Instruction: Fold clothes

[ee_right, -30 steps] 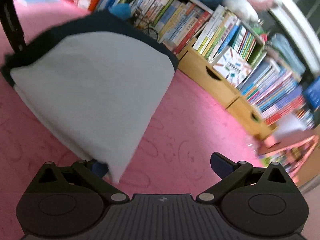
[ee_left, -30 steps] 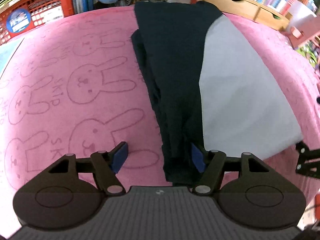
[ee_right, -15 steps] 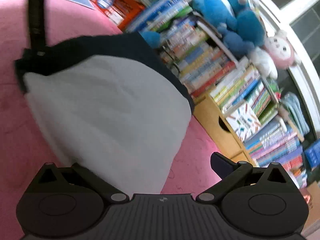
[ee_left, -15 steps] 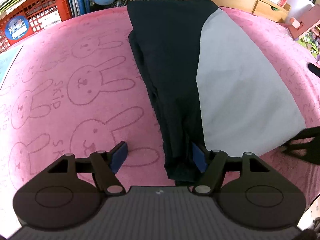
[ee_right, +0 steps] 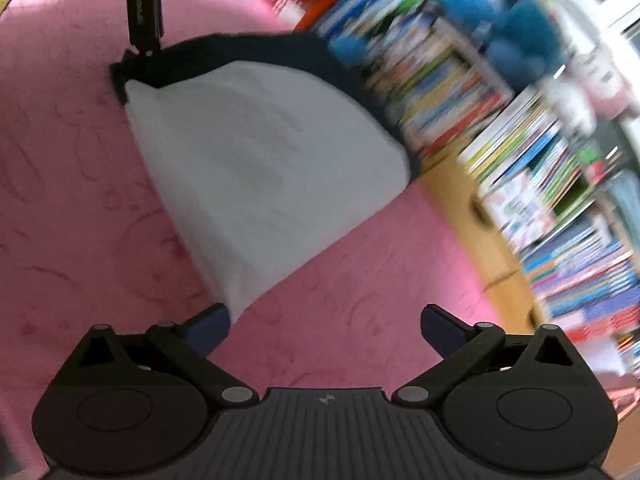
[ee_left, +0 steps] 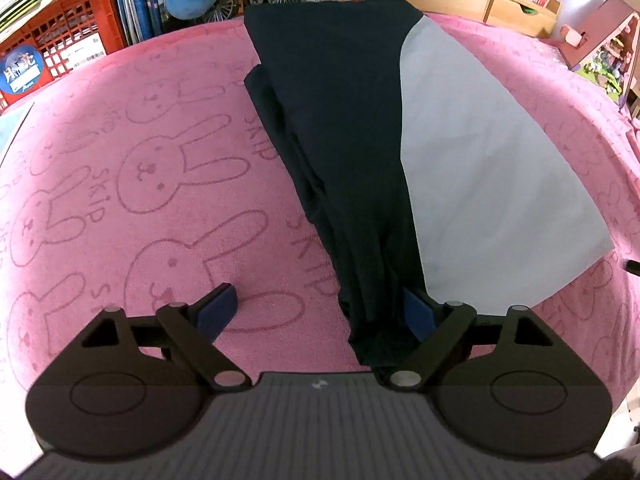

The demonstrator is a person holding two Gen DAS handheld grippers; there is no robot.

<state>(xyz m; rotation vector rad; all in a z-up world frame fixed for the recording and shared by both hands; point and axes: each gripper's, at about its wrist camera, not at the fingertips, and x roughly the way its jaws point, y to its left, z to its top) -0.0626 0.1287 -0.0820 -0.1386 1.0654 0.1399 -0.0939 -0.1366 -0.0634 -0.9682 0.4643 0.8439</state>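
Already partly folded, a navy and pale grey garment (ee_left: 400,128) lies flat on a pink blanket (ee_left: 160,208) printed with rabbit outlines, with shelves of books (ee_right: 552,184) along the far edge. Its dark side is gathered into a long narrow strip of doubled layers, and the grey panel spreads out smooth beside it. The left gripper (ee_left: 316,314) hovers over the near end of the dark strip; its jaws are opening, the cloth lying loose between them and pressed by neither pad. The right gripper (ee_right: 326,326) is released too, its jaws beginning to narrow over bare blanket, with only the near corner of the grey panel just beside its left finger. Nothing is being held. By my reckoning, one lengthwise fold looks finished and has just been set down. What seems left is bringing the grey side over, then folding the long shape across into a compact bundle.
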